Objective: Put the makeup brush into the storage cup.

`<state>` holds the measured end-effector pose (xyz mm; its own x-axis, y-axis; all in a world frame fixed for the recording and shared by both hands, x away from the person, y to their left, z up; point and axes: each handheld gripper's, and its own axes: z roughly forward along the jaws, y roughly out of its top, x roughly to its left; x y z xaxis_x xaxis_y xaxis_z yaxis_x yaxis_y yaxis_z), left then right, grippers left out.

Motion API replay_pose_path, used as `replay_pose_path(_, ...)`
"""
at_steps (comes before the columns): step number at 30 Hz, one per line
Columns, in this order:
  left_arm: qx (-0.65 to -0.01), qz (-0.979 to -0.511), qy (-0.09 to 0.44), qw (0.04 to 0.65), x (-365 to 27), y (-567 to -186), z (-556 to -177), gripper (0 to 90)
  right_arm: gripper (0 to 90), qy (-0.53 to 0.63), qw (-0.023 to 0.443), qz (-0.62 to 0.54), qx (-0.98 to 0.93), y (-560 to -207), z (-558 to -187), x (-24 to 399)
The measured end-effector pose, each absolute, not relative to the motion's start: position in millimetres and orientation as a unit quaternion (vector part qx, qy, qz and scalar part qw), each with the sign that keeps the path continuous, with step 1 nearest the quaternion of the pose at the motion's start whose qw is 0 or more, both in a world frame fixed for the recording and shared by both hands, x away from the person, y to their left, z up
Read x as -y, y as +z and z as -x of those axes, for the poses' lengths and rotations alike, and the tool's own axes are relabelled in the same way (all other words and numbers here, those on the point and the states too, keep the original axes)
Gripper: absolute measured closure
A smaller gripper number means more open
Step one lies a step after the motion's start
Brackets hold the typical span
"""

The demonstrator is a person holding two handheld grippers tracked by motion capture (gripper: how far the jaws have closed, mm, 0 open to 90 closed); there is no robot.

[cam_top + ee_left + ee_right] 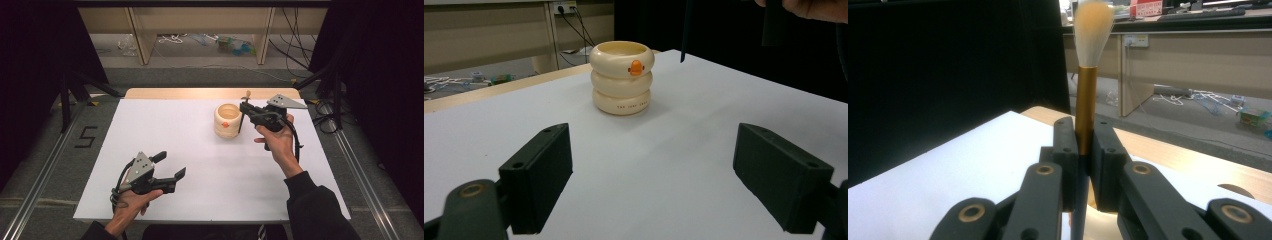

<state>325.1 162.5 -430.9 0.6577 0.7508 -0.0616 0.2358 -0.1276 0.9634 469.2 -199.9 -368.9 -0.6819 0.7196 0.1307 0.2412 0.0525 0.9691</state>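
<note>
while clamped bristles-up in the right gripper (1085,165) beside the cup (227,120), with left gripper (651,187) spread empty, brush (1087,105) could slip or topple the cup if tilted.

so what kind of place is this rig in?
Probably a lab or office set up for recording: black curtains flank a white-topped table, loose cables lie under the desks behind, and a "5" is taped on the floor.
</note>
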Motion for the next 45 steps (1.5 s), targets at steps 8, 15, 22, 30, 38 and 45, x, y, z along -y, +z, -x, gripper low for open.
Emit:
replay_pose_path(8, -0.339, -0.718, 0.227, 0.563, -162.3, -431.1, -325.5, 15.9, 83.5, 0.597, 0.202, -0.348, -0.694, -365.1, -476.7, 197.8)
replay_pose_path(15, -0.341, -0.719, 0.225, 0.563, -161.7, -431.3, -324.8, 15.9, 83.5, 0.598, 0.207, -0.348, -0.691, -361.7, -483.0, 195.6)
replay_pose_path(22, -0.341, -0.717, 0.225, 0.564, -161.9, -430.8, -324.7, 15.9, 83.5, 0.594, 0.21, -0.353, -0.692, -354.5, -491.4, 193.9)
replay_pose_path(30, -0.342, -0.716, 0.225, 0.566, -161.8, -430.6, -324.5, 15.9, 83.5, 0.59, 0.214, -0.355, -0.693, -351.3, -499.8, 189.3)
replay_pose_path(38, -0.341, -0.717, 0.224, 0.565, -161.8, -430.5, -324.4, 15.9, 83.5, 0.589, 0.218, -0.357, -0.692, -349.1, -508.2, 185.3)
replay_pose_path(45, -0.343, -0.717, 0.223, 0.565, -161.7, -430.6, -324.5, 15.9, 83.5, 0.585, 0.223, -0.36, -0.692, -349.3, -512.5, 184.4)
